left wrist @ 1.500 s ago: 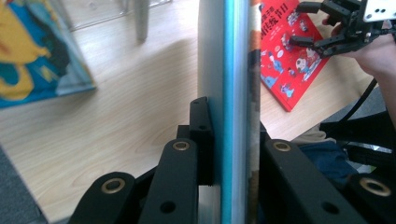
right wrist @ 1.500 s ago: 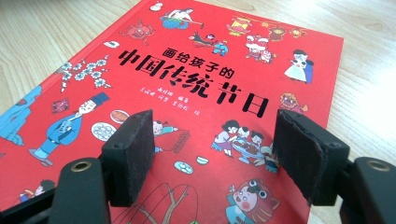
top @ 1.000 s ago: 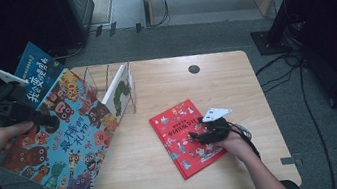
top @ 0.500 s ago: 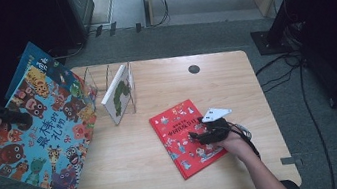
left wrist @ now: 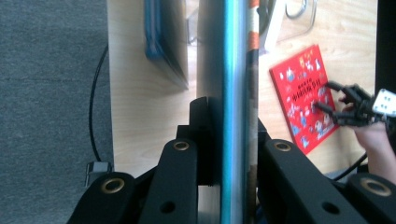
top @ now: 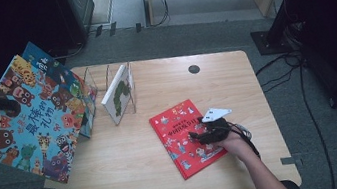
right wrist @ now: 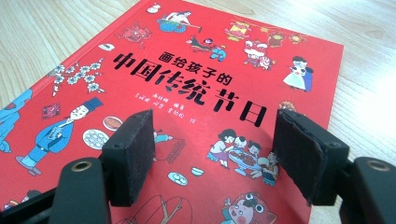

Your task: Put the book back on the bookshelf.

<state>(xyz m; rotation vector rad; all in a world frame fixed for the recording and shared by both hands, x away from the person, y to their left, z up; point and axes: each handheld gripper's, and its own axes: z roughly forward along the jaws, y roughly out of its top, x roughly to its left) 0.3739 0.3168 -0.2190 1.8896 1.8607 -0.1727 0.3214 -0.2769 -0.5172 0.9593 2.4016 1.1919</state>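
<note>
Lifted leftward: monster book clamped in left gripper; right gripper over red book

The right tool hangs low over a red picture book that lies flat on the pale wooden tabletop. Its two black jaws stand wide apart, with bare cover showing between them, and their dark pads grip nothing. The cover carries a line of bold black Chinese characters across its middle and small cartoon figures scattered around it: people in costume, plates of food, a flowering branch. The book's far corner points toward the upper right.
</note>
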